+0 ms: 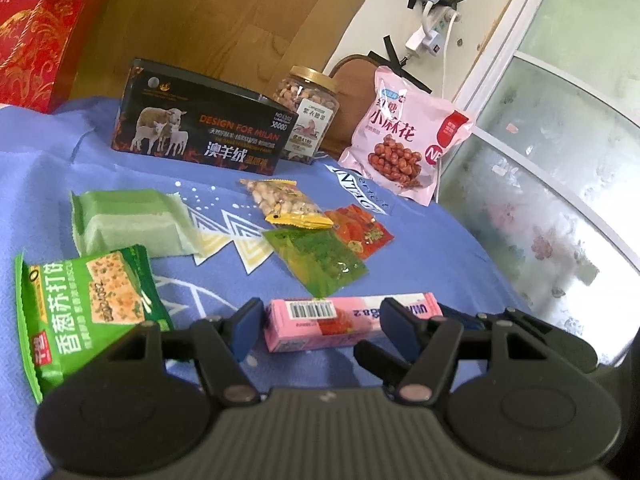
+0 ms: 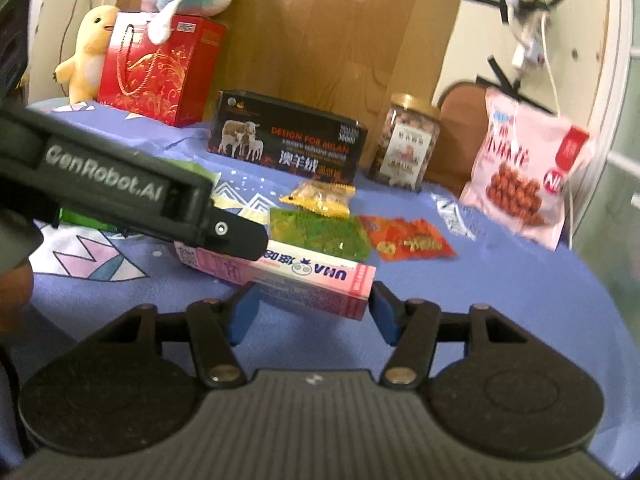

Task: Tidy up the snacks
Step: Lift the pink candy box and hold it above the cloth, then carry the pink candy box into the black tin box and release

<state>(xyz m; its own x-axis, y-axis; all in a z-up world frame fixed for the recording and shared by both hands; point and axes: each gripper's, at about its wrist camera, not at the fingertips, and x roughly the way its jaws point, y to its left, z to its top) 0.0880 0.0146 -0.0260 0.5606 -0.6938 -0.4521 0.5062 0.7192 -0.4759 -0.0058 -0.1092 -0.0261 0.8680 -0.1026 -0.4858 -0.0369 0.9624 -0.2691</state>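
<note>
A pink UHA candy box (image 1: 352, 322) (image 2: 280, 280) lies on the blue cloth. My left gripper (image 1: 320, 330) is open, its pads on either side of the box's near part. My right gripper (image 2: 312, 312) is open, straddling the box's other end. The left gripper's body (image 2: 120, 196) crosses the right wrist view above the box. Beyond lie a green packet (image 1: 316, 264) (image 2: 320, 232), a yellow nut packet (image 1: 284, 202) (image 2: 320, 196) and a red packet (image 1: 358, 230) (image 2: 404, 238). A green cracker bag (image 1: 88, 312) and a pale green wrapped pack (image 1: 128, 222) lie to the left.
At the back stand a black sheep-print box (image 1: 200, 132) (image 2: 288, 140), a nut jar (image 1: 308, 116) (image 2: 404, 148), a pink snack bag (image 1: 408, 140) (image 2: 524, 176) and a red gift box (image 1: 36, 36) (image 2: 160, 68) with plush toys (image 2: 88, 52). The table edge (image 1: 520, 280) curves at right.
</note>
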